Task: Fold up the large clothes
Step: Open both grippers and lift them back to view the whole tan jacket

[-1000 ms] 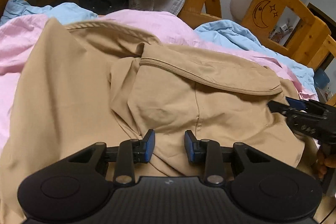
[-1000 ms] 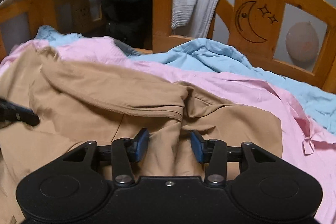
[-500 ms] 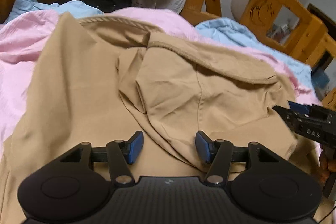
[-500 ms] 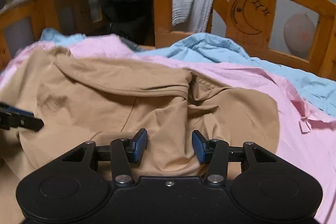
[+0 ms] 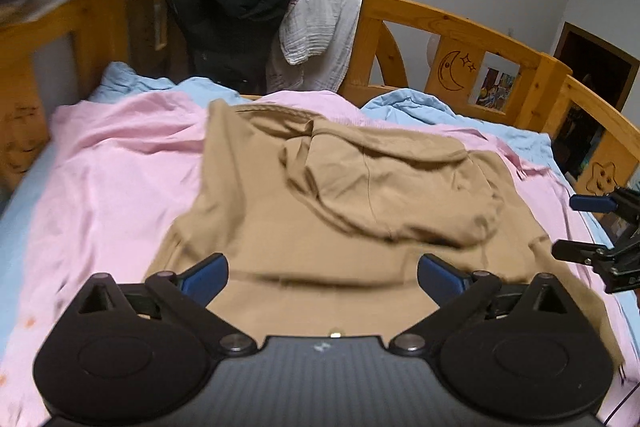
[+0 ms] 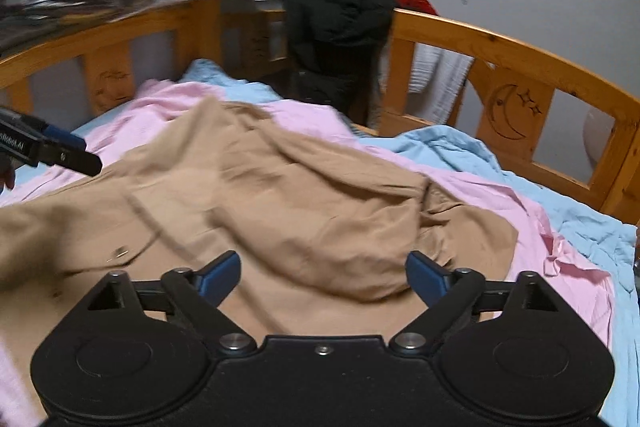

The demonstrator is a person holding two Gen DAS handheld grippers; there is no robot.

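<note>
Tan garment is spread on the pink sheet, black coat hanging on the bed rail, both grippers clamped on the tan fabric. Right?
Not quite. The tan garment does lie on the pink sheet and the black coat hangs on the rail, but both wrist views show the left gripper and right gripper opening, nothing between their pads.

Wooden-railed bed (image 5: pixel 460 27); pink sheet (image 5: pixel 112 167) over blue, tan garment (image 5: pixel 320 195) on top.

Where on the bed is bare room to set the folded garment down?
Bare pink sheet lies left of the tan garment, up to the wooden rail. A narrower pink strip runs right. The far corner is crowded with a black coat and white cloth.
</note>
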